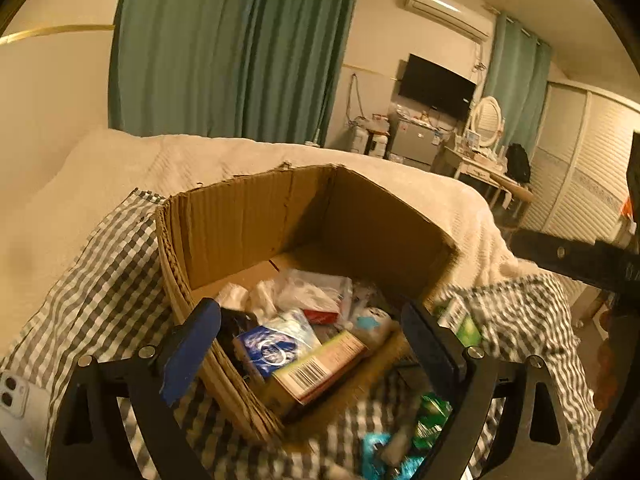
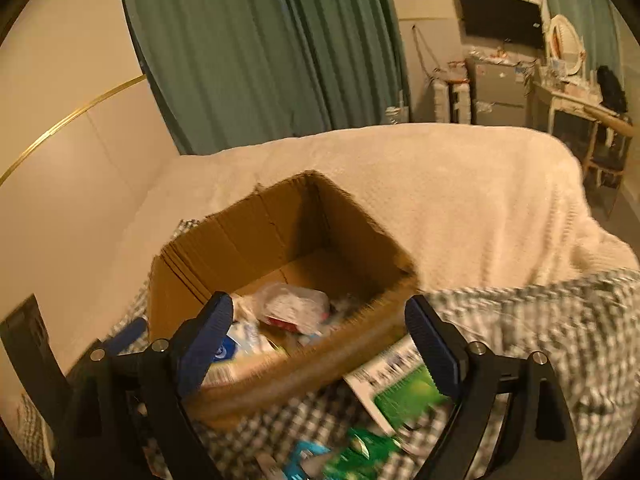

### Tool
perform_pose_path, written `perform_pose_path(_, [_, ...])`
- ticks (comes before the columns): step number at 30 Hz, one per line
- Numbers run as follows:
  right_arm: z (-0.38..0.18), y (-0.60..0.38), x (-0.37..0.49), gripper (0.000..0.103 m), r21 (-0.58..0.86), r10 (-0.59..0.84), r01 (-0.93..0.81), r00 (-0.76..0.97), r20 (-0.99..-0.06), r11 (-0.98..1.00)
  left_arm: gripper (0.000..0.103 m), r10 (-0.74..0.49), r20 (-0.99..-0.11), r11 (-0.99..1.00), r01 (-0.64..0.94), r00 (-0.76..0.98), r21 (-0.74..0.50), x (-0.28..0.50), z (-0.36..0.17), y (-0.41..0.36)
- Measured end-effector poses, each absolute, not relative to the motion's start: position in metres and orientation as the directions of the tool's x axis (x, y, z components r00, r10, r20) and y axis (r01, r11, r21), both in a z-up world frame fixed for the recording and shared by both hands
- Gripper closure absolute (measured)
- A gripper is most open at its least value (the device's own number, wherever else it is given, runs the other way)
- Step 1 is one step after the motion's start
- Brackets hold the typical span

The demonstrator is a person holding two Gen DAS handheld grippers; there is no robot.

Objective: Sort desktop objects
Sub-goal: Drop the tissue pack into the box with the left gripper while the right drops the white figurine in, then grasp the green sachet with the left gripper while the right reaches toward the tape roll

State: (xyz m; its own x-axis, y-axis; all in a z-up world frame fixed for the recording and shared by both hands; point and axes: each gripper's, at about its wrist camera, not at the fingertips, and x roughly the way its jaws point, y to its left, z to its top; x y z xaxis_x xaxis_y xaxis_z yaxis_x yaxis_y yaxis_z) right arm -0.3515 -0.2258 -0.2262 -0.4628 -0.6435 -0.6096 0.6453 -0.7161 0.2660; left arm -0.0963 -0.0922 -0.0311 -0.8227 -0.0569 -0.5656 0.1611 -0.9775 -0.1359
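Both tools wide apart, nothing between the pads. Left tool (image 1: 310,344) poised over the near corner of the cardboard box (image 1: 256,216), right tool (image 2: 318,340) hanging at the box's near wall (image 2: 304,364). Box standing on the checked cloth (image 1: 100,280) spread over the bed, already loaded: a blue-and-white pack (image 1: 272,346), a barcoded carton (image 1: 320,364) leaning at the front, crumpled clear wrappers (image 1: 304,292) behind.

Still outside, on the cloth just beside the box: a green-and-white carton (image 2: 400,388), plus a blurred heap of green and turquoise packets (image 2: 352,452) nearer the camera. Likely next pick, one of those.

To do it well: drop low over a single item, straddle its narrow side, close squarely so the pads meet flat faces, not a loose corner of wrapper. Lift clear of the box wall before swinging in; wall looks torn and soft, easy to snag or shove. Release low, into the free floor at the back.

Left view alone showing a white phone (image 1: 16,396) at the cloth's far left edge, and the other tool's dark arm (image 1: 580,258) coming in from the right. Right view alone showing the green carton's full face and how close it lies to the box.
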Motion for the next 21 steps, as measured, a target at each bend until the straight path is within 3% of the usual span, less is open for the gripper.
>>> perform_pose_path(6, [-0.242, -0.162, -0.325, 0.015, 0.180, -0.546, 0.586, -0.538, -0.642, -0.790, 0.003, -0.021, -0.574, -0.992, 0.086, -0.819, -0.087, -0.067, -0.040, -0.043])
perform_pose_path(13, [-0.282, -0.114, -0.318, 0.015, 0.159, -0.467, 0.515, -0.551, -0.692, -0.842, 0.003, 0.059, -0.657, -0.996, -0.004, -0.752, -0.085, -0.067, -0.085, 0.012])
perform_pose_path(21, [-0.324, -0.100, -0.329, 0.015, 0.176, -0.450, 0.496, -0.512, -0.732, -0.850, 0.003, 0.039, -0.712, -0.999, -0.029, -0.701, -0.027, -0.099, -0.136, 0.047])
